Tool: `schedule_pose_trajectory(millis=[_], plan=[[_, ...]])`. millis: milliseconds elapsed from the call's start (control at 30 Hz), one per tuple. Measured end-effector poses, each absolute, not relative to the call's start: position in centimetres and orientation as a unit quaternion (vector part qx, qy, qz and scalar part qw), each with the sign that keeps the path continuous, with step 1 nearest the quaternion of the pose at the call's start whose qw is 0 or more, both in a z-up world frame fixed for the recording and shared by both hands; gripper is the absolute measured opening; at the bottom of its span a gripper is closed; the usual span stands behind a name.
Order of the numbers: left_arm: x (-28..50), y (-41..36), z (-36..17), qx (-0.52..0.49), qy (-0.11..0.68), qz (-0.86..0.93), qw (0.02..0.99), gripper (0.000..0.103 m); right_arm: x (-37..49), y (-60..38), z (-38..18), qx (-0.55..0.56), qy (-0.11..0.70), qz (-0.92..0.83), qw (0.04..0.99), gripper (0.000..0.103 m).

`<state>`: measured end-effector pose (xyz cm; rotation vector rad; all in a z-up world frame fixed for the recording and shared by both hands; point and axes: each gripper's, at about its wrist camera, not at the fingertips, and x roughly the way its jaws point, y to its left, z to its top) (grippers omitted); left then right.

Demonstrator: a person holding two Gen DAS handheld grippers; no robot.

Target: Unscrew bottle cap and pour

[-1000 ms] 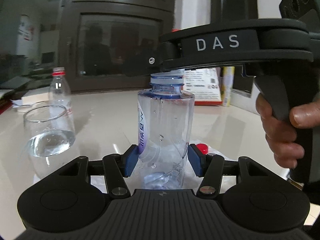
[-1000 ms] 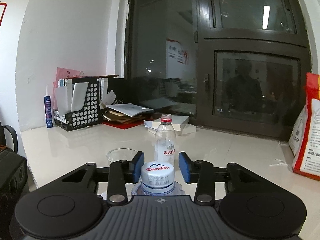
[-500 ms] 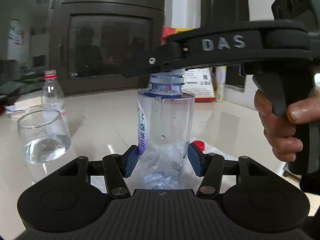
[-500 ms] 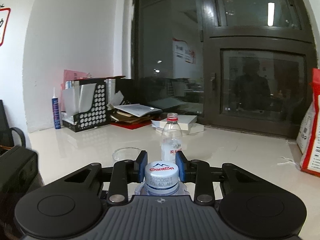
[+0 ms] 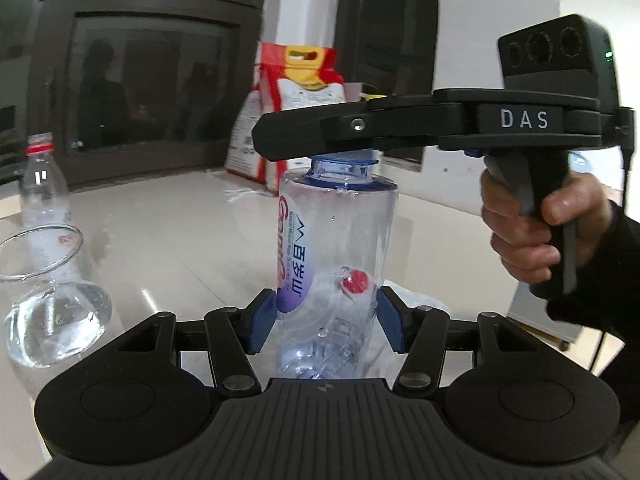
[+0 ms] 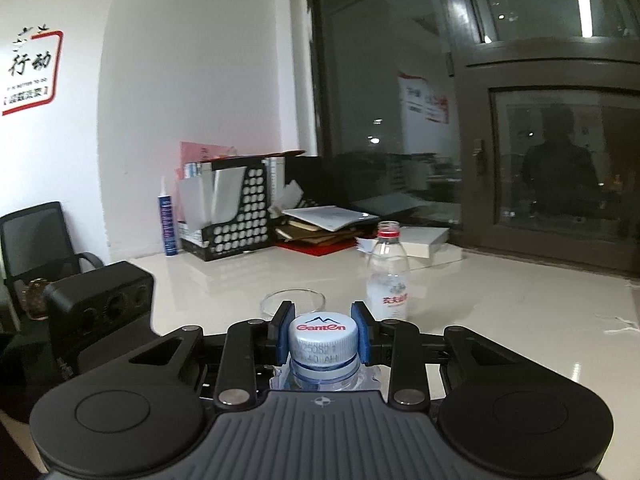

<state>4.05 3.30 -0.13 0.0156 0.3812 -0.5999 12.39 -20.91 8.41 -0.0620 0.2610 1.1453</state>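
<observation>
The bottle (image 5: 336, 264) stands upright on the pale tabletop (image 5: 180, 232), clear thin plastic and, as far as the blur lets me judge, nearly empty — so it looks light, easy to dent and slick where droplets cling. The left claw (image 5: 326, 322) is clamped on its lower body, blue pads pressed against both sides; that low, firm hold should resist twisting without crushing the wall. The white ribbed cap (image 6: 323, 338) is pinched between the pads of the right claw (image 6: 323, 334), closed tight on it; the ridges give good purchase. A hand (image 5: 532, 232) holds that tool's handle. A glass (image 5: 44, 296) part-filled with water sits near on the left, a second, uncapped bottle (image 5: 40, 184) behind it.
</observation>
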Motion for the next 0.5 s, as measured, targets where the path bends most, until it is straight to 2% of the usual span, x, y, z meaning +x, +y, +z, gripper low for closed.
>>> schedule_pose_trajectory(millis=[133,200,500], plan=[[3.9,3.1,-0.3,0.009,0.183,-0.279,0.942,0.058,12.2,-21.0,8.5,-0.026,0.126,0.537,0.834,0.035],[3.4,2.8,-0.4,0.008,0.181,-0.27,0.946,0.058,12.1,-21.0,8.4,-0.022,0.128,0.53,0.838,0.04],[1.9,0.3,-0.4,0.013,0.169,-0.192,0.967,0.058,11.4,-20.6,8.3,-0.012,0.134,0.497,0.857,0.04]])
